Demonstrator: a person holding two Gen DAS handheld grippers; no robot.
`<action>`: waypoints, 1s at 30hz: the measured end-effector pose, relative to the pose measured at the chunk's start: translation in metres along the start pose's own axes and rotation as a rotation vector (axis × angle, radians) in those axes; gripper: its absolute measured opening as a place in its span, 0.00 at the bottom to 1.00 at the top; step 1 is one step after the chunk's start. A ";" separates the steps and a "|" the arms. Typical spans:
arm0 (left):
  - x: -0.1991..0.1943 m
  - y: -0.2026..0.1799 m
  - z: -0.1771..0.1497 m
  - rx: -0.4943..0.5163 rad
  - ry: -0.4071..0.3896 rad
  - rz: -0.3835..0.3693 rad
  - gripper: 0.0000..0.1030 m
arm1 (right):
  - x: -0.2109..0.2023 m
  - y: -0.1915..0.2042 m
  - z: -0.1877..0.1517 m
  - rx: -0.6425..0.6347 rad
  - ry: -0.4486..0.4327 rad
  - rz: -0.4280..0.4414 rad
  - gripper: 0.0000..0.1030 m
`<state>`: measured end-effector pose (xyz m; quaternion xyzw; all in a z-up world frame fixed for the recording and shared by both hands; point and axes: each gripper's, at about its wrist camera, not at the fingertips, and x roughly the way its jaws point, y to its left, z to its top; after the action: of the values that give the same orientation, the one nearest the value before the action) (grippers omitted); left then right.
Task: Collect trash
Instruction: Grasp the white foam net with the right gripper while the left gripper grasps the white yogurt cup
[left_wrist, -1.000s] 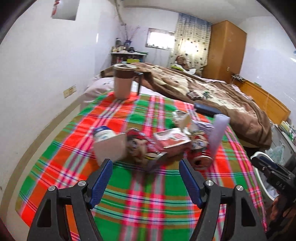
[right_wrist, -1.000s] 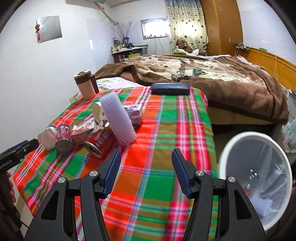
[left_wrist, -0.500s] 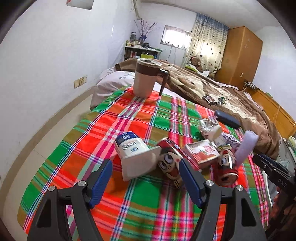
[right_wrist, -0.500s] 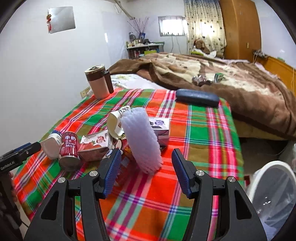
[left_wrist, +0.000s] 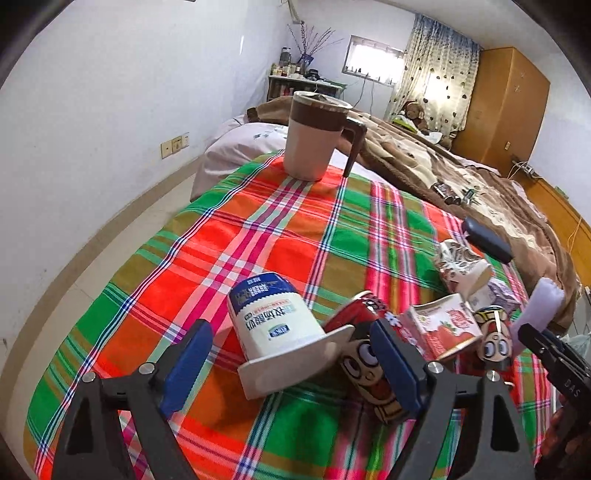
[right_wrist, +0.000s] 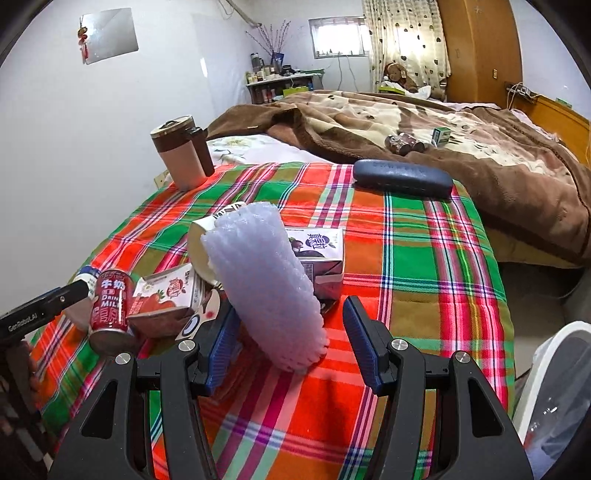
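Presently the left gripper, jaws opening, straddles the toppled yogurt cup on the plaid cloth, untouched, long axis pointing away; the right gripper stands apart around the foam sleeve.

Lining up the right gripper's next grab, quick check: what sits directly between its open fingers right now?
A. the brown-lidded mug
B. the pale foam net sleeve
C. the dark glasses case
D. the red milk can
B: in the right wrist view the foam net sleeve leans on the plaid cloth just ahead of the right gripper, its lower end between the open, untouching fingers.
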<state>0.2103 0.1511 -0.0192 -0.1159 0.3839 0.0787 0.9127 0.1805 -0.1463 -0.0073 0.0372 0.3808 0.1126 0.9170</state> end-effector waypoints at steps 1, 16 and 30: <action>0.003 0.002 0.001 -0.003 0.004 0.009 0.84 | 0.003 0.000 0.000 0.004 0.002 0.005 0.57; 0.019 0.023 -0.001 -0.041 0.021 0.042 0.76 | 0.009 0.003 0.000 0.008 -0.002 0.064 0.45; 0.010 0.023 -0.004 -0.039 -0.003 -0.006 0.65 | 0.007 0.006 -0.004 -0.016 -0.009 0.060 0.26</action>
<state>0.2091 0.1721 -0.0328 -0.1345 0.3805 0.0837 0.9111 0.1814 -0.1390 -0.0146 0.0418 0.3743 0.1428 0.9153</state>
